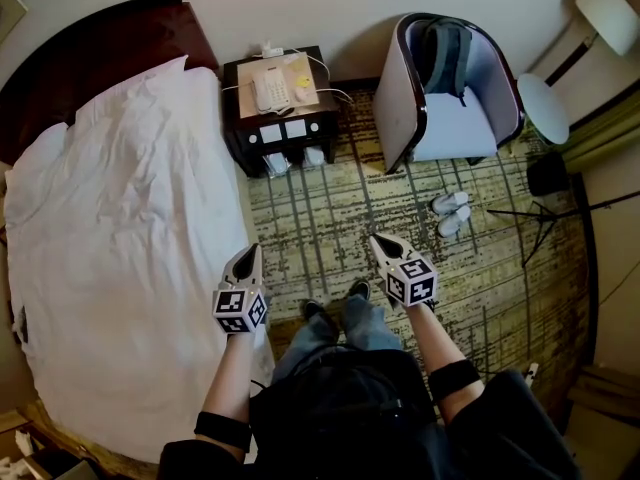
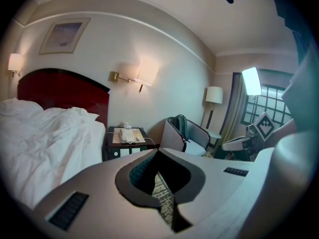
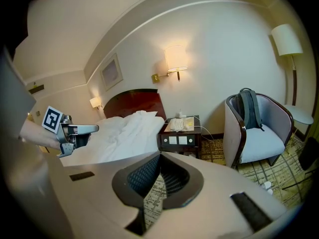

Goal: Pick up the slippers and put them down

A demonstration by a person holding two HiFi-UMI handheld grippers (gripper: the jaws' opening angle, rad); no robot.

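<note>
My left gripper has its jaws pressed together, with nothing between them. My right gripper is the same: jaws together and empty. Both point forward and somewhat down over the patterned carpet, side by side but apart from each other, and I stand just behind them.

The slippers, a white pair, lie together on the carpet ahead of my right jaws and off to their right, well apart from either gripper. They sit just in front of the armchair, which holds a dark backpack leaning against its back.

Straight ahead of my left jaws, farther off, stands the dark nightstand with a pale telephone on top. The bed, covered in rumpled white linen, runs along the left of my left jaws, close beside them.
</note>
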